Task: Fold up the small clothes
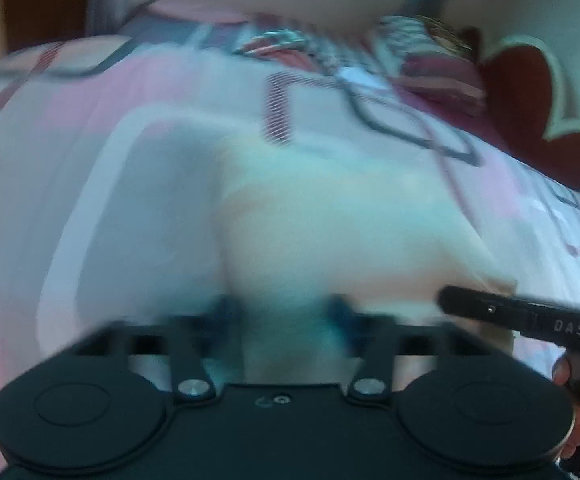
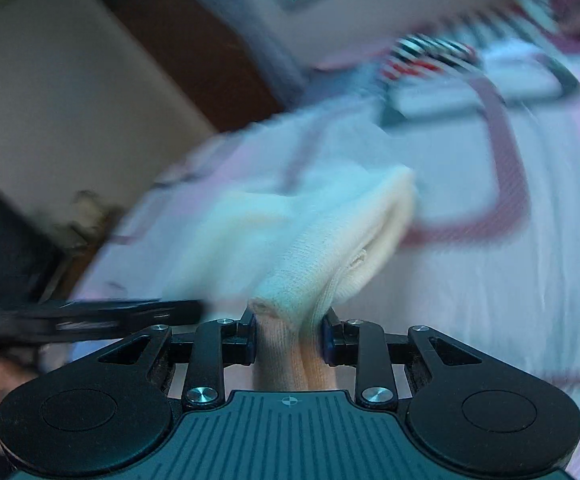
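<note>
A cream knitted garment [image 1: 330,220] lies bunched on the pink and white bedsheet [image 1: 90,120]. My left gripper [image 1: 282,312] stands open, jaws wide apart, with a blurred strip of the cream cloth between them. In the right wrist view my right gripper [image 2: 289,332] is shut on a folded edge of the cream garment [image 2: 330,232], which trails forward over the bedsheet [image 2: 490,280]. The right gripper's black finger [image 1: 530,316] shows at the lower right of the left wrist view. The left tool's black body [image 2: 90,316] reaches in from the left of the right wrist view.
A heap of striped clothes [image 1: 430,60] lies at the far side of the bed, also visible as a striped garment [image 2: 430,52]. A red heart-shaped cushion [image 1: 530,100] sits at the right. A brown door [image 2: 190,40] and a pale wall stand beyond the bed's left edge.
</note>
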A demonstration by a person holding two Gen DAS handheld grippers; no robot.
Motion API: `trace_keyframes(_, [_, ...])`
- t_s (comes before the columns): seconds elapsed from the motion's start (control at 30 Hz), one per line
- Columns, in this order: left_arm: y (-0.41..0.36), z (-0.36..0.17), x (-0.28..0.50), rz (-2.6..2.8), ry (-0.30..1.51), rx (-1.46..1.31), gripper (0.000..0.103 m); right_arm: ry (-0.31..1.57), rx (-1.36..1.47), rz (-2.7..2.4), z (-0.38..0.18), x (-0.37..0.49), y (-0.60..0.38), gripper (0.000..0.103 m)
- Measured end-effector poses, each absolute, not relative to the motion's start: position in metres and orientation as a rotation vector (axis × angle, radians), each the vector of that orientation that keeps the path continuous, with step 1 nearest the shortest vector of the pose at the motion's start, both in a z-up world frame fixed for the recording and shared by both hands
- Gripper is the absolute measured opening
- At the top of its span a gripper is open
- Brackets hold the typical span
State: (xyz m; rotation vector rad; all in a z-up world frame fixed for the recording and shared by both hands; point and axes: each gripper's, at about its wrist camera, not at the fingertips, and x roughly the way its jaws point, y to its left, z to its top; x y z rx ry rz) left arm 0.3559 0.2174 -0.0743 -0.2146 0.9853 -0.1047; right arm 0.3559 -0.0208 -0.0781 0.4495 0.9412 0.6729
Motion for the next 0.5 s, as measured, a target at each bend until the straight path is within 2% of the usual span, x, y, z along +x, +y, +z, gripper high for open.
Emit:
trace_keyframes(0.1, [0.228,-0.08,0.345,-0.098,0.959,-0.276,0.084,1.009,0.759,0.616,-0.119,0.365,-0.048,0.033])
trace_keyframes(0.17, [0.227,-0.069,0.339,-0.112,0.929,-0.263,0.063,1.007,0.762,0.595,-0.116,0.365,-0.052,0.034])
trace_keyframes(0.2, [0.227,-0.061,0.336,-0.127,0.907,-0.253,0.045,0.981,0.712,0.581,-0.107,0.363,-0.052,0.034])
trace_keyframes(0.23, [0.225,-0.052,0.334,-0.122,0.885,-0.226,0.036,0.941,0.659,0.563,-0.096,0.361,-0.052,0.034])
trace_keyframes(0.3, [0.216,-0.038,0.335,-0.073,0.823,-0.11,0.033,0.848,0.573,0.538,-0.073,0.362,-0.051,0.033])
trace_keyframes(0.37, [0.205,-0.03,0.345,-0.084,0.788,-0.053,0.033,0.785,0.504,0.572,-0.058,0.37,-0.042,0.028])
trace_keyframes(0.43, [0.193,-0.036,0.365,-0.125,0.842,-0.062,0.031,0.789,0.403,0.634,-0.052,0.38,-0.018,0.013])
trace_keyframes(0.47, [0.186,-0.042,0.372,-0.132,0.876,-0.053,0.03,0.816,0.335,0.651,-0.055,0.382,-0.004,0.012])
trace_keyframes(0.5, [0.177,-0.05,0.38,-0.131,0.918,-0.028,0.03,0.847,0.252,0.642,-0.06,0.38,0.009,0.004])
